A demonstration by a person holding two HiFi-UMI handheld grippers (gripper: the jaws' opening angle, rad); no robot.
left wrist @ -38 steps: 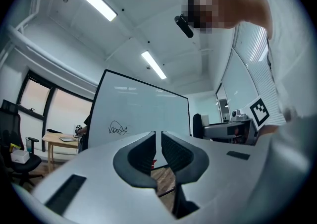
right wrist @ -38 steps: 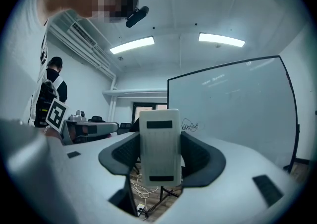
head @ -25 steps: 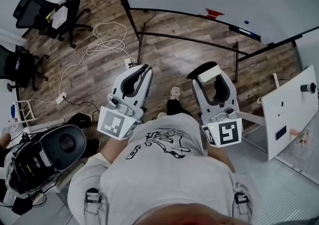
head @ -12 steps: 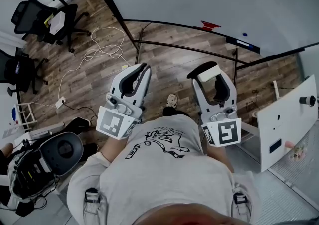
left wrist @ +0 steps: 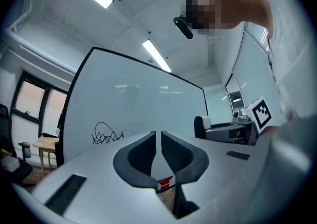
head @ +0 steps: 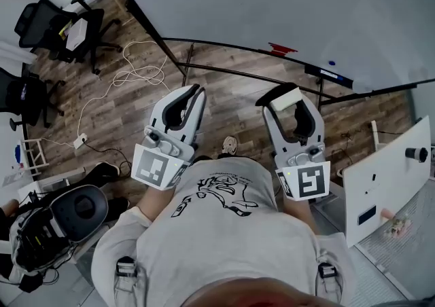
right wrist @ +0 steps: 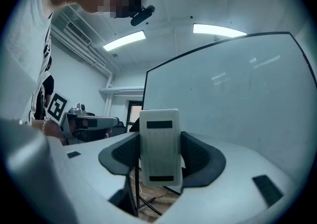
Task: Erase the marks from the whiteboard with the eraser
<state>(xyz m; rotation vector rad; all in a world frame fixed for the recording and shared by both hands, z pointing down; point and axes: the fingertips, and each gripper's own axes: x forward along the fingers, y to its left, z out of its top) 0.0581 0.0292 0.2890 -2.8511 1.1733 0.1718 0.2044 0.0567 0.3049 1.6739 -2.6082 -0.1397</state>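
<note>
Right claw (right wrist: pixel 159 157) clamps a white rectangular plastic eraser (right wrist: pixel 159 131); left claw (left wrist: pixel 158 141) sits closed, empty, facing a large whiteboard (left wrist: pixel 148 101) bearing a black scribble (left wrist: pixel 109 134).

Office chair (head: pixel 87 26) and white cable (head: pixel 139 68) on the wooden floor (head: pixel 224 98).

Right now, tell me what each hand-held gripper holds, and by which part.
Right hand-held gripper: white eraser, clamped by its long sides. Left hand-held gripper: nothing, jaws closed.

Wood-plank floor (head: pixel 224 112) with loose white cable (head: pixel 133 73), black office chairs (head: pixel 87 27), dark whiteboard frame (head: pixel 238 73).
</note>
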